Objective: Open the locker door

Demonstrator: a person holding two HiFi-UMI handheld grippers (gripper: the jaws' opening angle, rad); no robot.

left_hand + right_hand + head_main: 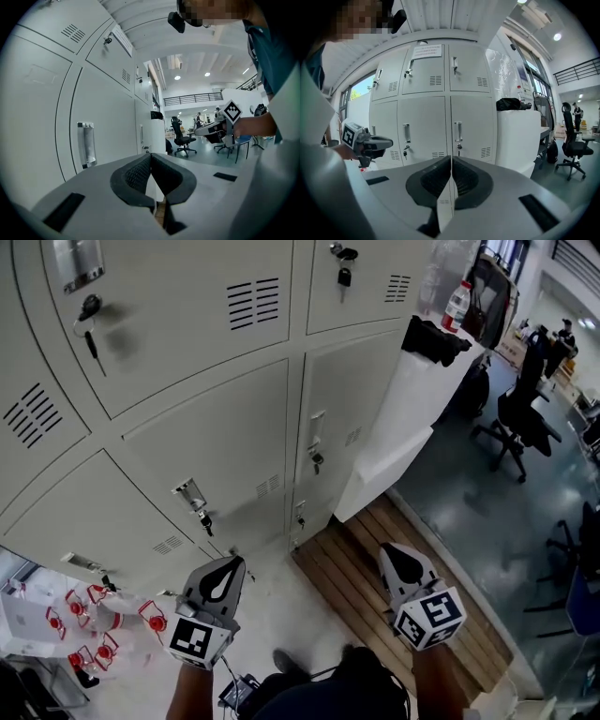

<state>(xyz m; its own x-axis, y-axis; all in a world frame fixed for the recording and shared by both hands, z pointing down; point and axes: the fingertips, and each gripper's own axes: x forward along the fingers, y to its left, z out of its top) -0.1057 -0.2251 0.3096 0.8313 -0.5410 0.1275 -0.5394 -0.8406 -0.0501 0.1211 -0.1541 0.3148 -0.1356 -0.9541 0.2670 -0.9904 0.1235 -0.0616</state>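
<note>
Every locker door (220, 442) in the bank is shut and flush with its frame, so the task looks barely started: no handle is grasped, no latch released, no door swung out. Which door is meant I cannot tell. The bank stands in front of the person and fills the upper left of the head view.

The doors are flat panels of pale grey painted sheet metal, matte and smooth, divided by narrow dark seams. Each carries a small block of punched vent slots (253, 303) and an upright, recessed handle (458, 130) of bright metal. Small keys (204, 521) hang from several of the locks below the handles.

The left tool (230, 568) and right tool (401, 563) are held short of the lockers, apart from any door. Both have their ribbed black pads pressed together with nothing between them. To take a handle, one of them would have to spread first.

Below them lies a slatted wooden platform (375, 615) of brown boards. To the right of the lockers stands a plain white worktop (412, 409) bearing a black bundle (436, 338) and a clear bottle (457, 304) with a red cap. A black office chair (520, 423) stands beyond on the glossy floor.
</note>
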